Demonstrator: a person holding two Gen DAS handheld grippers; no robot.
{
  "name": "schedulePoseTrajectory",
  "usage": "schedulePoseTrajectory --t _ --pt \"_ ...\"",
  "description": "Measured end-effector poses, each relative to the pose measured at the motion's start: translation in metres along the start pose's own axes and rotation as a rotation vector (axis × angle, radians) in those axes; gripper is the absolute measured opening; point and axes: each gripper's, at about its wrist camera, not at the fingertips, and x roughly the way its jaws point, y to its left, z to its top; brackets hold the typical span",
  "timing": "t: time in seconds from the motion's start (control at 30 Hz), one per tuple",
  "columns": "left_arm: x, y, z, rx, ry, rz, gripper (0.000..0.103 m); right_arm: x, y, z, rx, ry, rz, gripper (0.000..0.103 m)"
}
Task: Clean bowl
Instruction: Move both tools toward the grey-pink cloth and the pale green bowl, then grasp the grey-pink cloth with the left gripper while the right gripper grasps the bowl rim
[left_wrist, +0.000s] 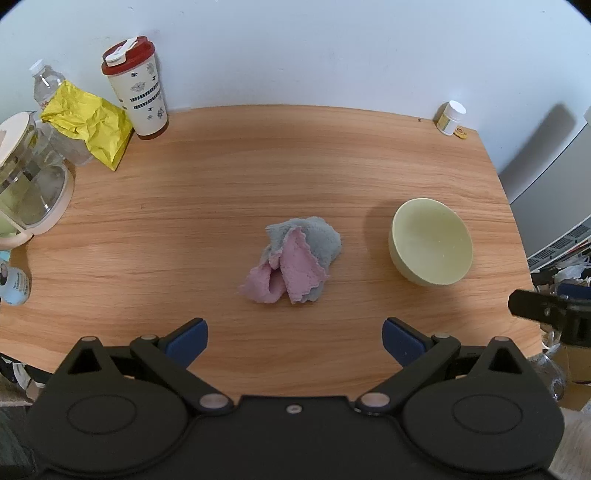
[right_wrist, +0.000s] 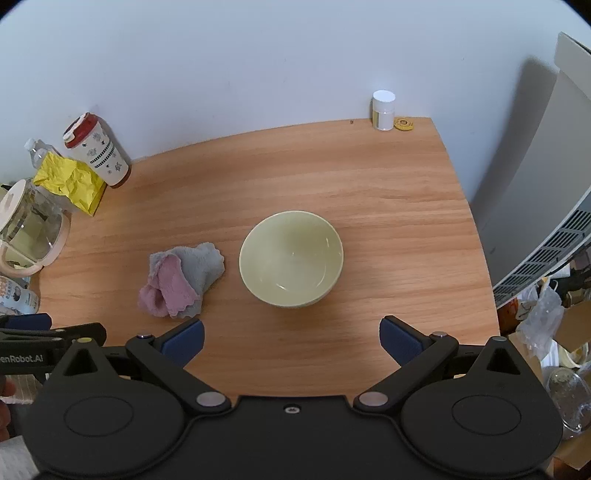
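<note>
Wooden bench is seen before a white wall. One pale green bowl stands upright at frame centre, one crumpled pink-grey cloth just beside it at left. Both the left claw and right claw are held wide, nothing between.

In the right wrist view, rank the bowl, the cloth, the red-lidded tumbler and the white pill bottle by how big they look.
Largest to smallest, as they look:
1. bowl
2. cloth
3. red-lidded tumbler
4. white pill bottle
The tumbler and bottle stand further back by the wall, so they may really be bigger than they look.
</note>
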Motion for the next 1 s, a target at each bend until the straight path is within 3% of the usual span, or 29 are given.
schedulePoseTrajectory --t 0.3,0.57,0.7,0.9,1.0 --pt "0.008 0.003 0.006 -0.012 0.017 -0.008 0.103 0.003 -0.013 0.008 0.059 -0.003 -0.003 0.103" --pt "0.044 0.021 0.015 -0.07 -0.015 -0.012 0.103 0.028 -0.02 0.019 -0.023 -0.057 0.022 0.103" --pt "0.063 0.03 0.02 -0.099 -0.03 -0.014 0.103 0.053 -0.024 0.025 -0.028 -0.015 0.036 0.102" --pt "0.097 0.019 0.023 -0.016 -0.028 -0.007 0.103 0.089 -0.035 0.035 -0.089 0.02 0.05 0.099" --pt "0.114 0.011 0.022 0.047 -0.081 0.07 0.103 0.106 -0.039 0.041 -0.125 0.035 0.06 0.097"
